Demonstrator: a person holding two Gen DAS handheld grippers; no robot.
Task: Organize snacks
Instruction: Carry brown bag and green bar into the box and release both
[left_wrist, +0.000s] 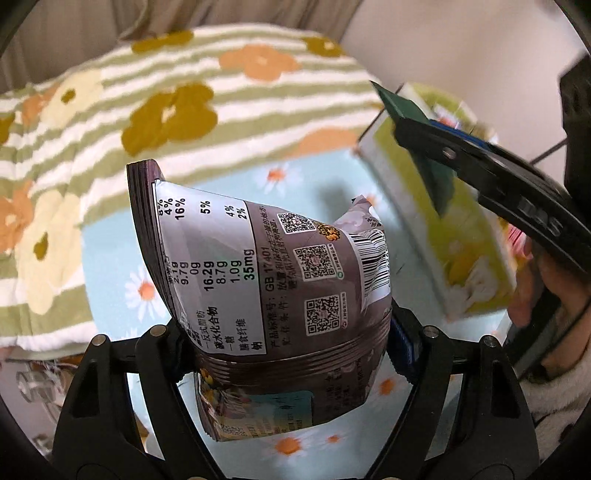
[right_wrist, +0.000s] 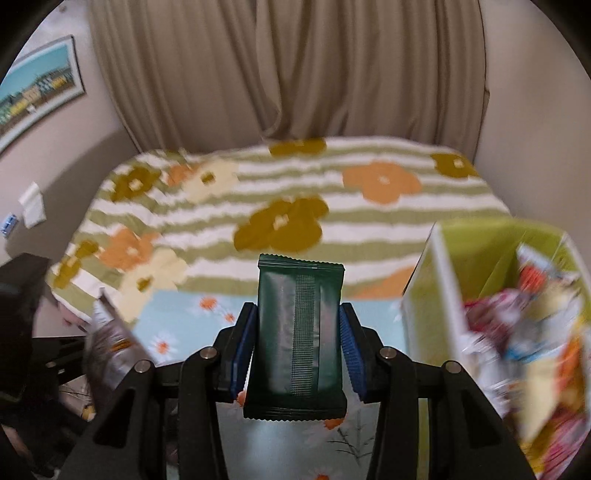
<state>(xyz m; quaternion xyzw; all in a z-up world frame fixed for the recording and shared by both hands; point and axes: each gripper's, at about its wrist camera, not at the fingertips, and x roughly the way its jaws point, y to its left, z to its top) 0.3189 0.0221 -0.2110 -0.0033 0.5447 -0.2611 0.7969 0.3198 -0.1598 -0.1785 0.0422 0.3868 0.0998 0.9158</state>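
Note:
My left gripper (left_wrist: 284, 332) is shut on a brown-purple snack packet (left_wrist: 266, 266) with a nutrition label and QR codes, held above the blue daisy cloth (left_wrist: 110, 258). My right gripper (right_wrist: 297, 350) is shut on a dark green snack packet (right_wrist: 299, 332), held upright. In the left wrist view the right gripper (left_wrist: 436, 162) and its green packet (left_wrist: 402, 110) hang at the upper right over the green box (left_wrist: 424, 206). In the right wrist view the brown packet (right_wrist: 110, 343) shows at the left, and the green box (right_wrist: 454, 266) at the right holds several colourful snack packets (right_wrist: 535, 332).
A striped flowered blanket (right_wrist: 295, 192) covers the bed behind the blue cloth (right_wrist: 184, 325). Beige curtains (right_wrist: 288, 66) hang at the back. A framed picture (right_wrist: 37, 88) is on the left wall. A person's hand and sleeve (left_wrist: 546, 295) show at the right.

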